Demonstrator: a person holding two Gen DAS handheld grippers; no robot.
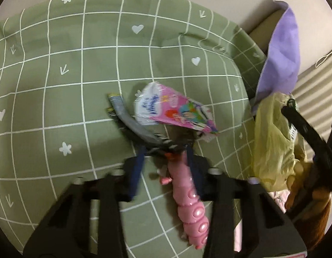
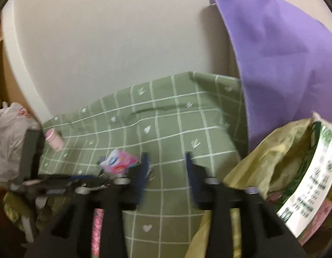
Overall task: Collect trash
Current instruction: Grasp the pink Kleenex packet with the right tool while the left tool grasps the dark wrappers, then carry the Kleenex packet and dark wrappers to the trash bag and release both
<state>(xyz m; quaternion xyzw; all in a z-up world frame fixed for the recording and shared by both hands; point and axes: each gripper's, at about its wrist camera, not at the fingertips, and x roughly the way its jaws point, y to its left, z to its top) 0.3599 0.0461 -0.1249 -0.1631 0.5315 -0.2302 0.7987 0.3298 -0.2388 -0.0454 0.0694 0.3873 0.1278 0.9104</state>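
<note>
Left wrist view, nearest first: my left gripper [image 1: 166,148] has its two blue fingers [image 1: 138,167] pinched on a dark crumpled wrapper [image 1: 166,143], with a pink bumpy toy [image 1: 190,195] lying on the green checked cloth [image 1: 58,43] between and under them. Just beyond the tips sit a grey strip of packaging [image 1: 123,111] and a pink-and-white printed packet [image 1: 172,111] (blurred, so I can't read it). To the right hangs a yellow plastic bag [image 1: 271,142], with a purple cloth [image 1: 282,58] behind it.

From the right wrist, my right gripper [image 2: 166,163] stands with its fingers apart, nothing between them, above the same cloth. The pink-and-white packet lies just left of its tips, a pink cylinder [image 2: 54,140] farther left, the yellow bag at right, and the white wall [image 2: 112,43] beyond.
</note>
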